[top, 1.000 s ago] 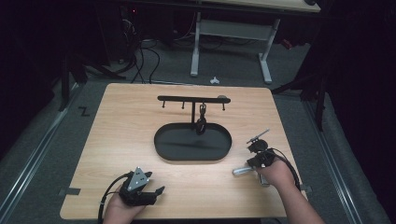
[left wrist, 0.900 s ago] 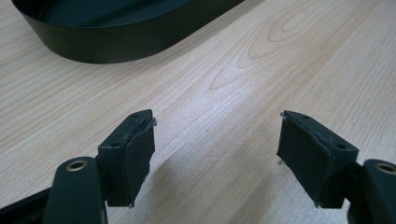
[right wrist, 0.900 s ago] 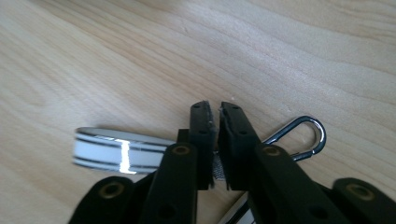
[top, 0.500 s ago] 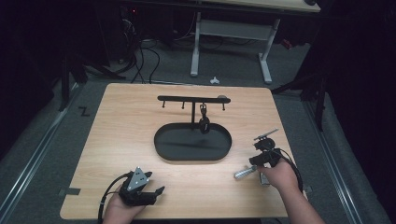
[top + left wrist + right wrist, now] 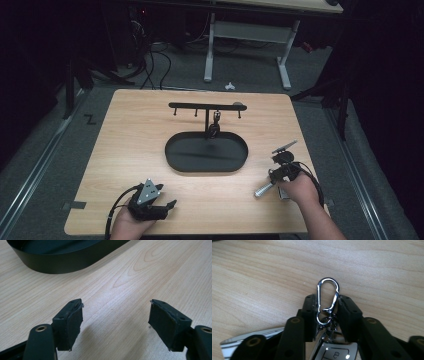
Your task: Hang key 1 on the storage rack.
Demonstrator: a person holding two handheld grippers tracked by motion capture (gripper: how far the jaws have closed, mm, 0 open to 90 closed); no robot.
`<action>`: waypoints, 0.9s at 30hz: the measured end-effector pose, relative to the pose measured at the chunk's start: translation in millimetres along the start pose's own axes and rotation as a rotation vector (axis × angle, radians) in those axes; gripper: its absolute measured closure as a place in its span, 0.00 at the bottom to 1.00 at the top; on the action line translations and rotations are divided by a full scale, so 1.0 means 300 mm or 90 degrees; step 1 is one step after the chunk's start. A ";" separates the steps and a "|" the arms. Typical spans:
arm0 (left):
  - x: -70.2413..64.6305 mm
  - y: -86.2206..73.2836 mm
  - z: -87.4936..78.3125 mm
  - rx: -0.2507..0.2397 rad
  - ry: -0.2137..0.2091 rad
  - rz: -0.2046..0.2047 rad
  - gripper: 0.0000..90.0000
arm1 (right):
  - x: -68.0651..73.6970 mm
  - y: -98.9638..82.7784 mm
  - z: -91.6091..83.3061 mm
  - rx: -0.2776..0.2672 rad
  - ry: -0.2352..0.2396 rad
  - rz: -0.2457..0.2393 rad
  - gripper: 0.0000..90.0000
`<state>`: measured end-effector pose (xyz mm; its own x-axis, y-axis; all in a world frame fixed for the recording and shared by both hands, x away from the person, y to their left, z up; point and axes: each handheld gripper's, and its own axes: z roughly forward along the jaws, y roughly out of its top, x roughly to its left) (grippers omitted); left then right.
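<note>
A: Where is the right gripper [image 5: 326,315] at this moment?

B: It sits near the right edge of the wooden table [image 5: 125,150], and its 2 black jaws have just been closing, with a silver carabiner [image 5: 327,298] between them. In the right gripper view the clip's long sides run between the pads and touch them, so the jaws stand narrow and grip it.

A: Is the carabiner attached to anything?

B: Yes. A short chain at its lower end leads to a car key fob [image 5: 337,352] with a chrome rim and a dark button face (just its top shows, low between the jaws). The carabiner's rounded top pokes out past the jaw tips, above the wood. The fob's own resting place cannot be told.

A: And the left gripper [image 5: 115,317]?

B: It rests low over the near left part of the table, in the person's left hand [image 5: 131,225]. Its jaws stand wide apart with bare wood between them.

A: What else is on the table?

B: A black oval tray [image 5: 172,155] lies in the middle, well apart from both grippers. A post rises at its far rim and carries a black hook rack [image 5: 200,106] with several pegs. A small dark item [image 5: 214,129] hangs from 1 peg, too small to identify.
</note>
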<state>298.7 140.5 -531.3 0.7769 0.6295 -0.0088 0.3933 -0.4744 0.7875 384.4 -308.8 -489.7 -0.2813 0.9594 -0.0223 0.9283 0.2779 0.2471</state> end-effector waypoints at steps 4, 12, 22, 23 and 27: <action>-0.002 0.000 0.003 0.001 0.000 0.000 0.30 | 0.014 0.001 -0.002 -0.011 -0.004 -0.028 0.85; -0.001 -0.001 0.002 0.001 0.000 0.000 0.30 | 0.016 0.015 -0.009 -0.010 -0.012 -0.039 0.93; 0.001 0.000 -0.001 -0.002 -0.001 -0.001 0.30 | 0.021 0.014 0.000 0.009 -0.007 -0.041 0.82; 0.000 0.000 -0.001 -0.002 -0.001 0.000 0.30 | 0.021 0.018 0.000 0.015 -0.010 -0.036 0.83; -0.002 0.001 -0.001 -0.002 -0.001 0.001 0.30 | 0.021 0.026 0.000 0.028 -0.022 -0.037 0.84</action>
<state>298.4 140.2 -530.8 0.7787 0.6273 -0.0088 0.3908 -0.4740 0.7890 389.9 -300.5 -488.0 -0.3271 0.9425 -0.0687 0.9207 0.3342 0.2015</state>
